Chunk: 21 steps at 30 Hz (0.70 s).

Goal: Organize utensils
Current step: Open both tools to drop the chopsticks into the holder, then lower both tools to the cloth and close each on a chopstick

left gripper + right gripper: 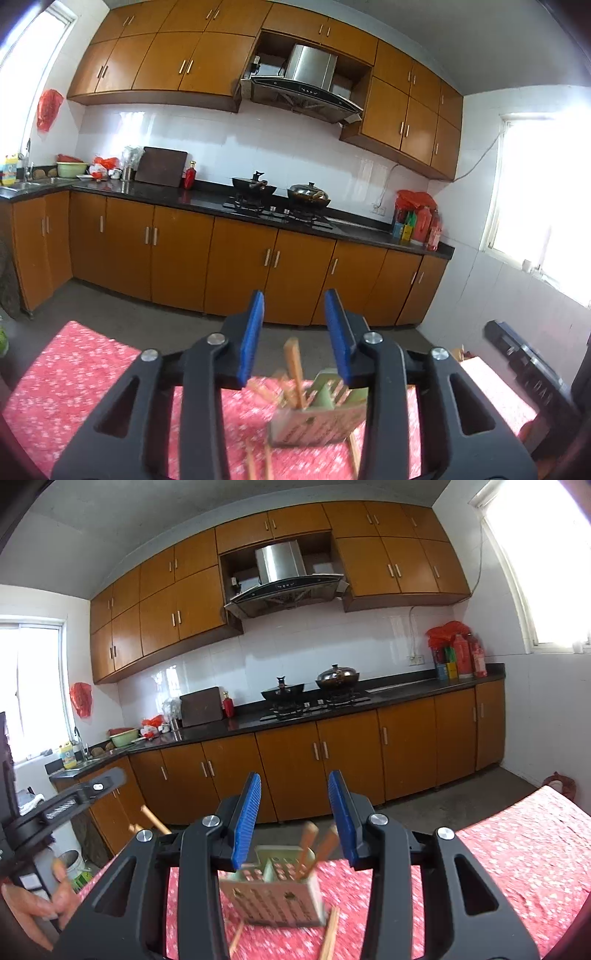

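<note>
Two hand-held tools hover above a table covered in a red flowered cloth [517,849]. The left tool [295,332] and right tool [293,812] both have their blue pads parted, with nothing between them. A pale green utensil holder [275,897] stands on the cloth, below and just beyond both tools, with wooden handles [308,845] sticking out of it. Loose chopsticks [330,938] lie on the cloth on the near side of the holder. This looks like an early step: next, one tool likely has to lower and close on a loose chopstick.

one holder [275,895], roughly six chopsticks [307,843]
</note>
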Each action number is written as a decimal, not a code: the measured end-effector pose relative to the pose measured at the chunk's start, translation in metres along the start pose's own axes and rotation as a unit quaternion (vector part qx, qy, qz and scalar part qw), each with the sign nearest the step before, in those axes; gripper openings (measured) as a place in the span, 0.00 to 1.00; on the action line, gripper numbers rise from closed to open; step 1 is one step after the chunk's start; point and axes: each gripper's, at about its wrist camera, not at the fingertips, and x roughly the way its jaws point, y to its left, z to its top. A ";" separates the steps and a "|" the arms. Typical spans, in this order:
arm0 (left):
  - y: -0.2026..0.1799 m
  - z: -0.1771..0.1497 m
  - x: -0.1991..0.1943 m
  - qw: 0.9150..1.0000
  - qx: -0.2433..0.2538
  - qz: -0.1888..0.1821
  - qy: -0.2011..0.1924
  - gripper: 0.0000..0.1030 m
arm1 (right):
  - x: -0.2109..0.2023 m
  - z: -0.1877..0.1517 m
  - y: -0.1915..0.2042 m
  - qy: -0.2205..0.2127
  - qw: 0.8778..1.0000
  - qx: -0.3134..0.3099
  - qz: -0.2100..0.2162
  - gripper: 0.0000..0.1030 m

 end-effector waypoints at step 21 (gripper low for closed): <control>0.057 -0.193 -0.003 0.965 0.016 0.044 0.259 0.42 | 0.039 -0.211 -0.020 0.359 0.933 -0.004 -0.017 0.14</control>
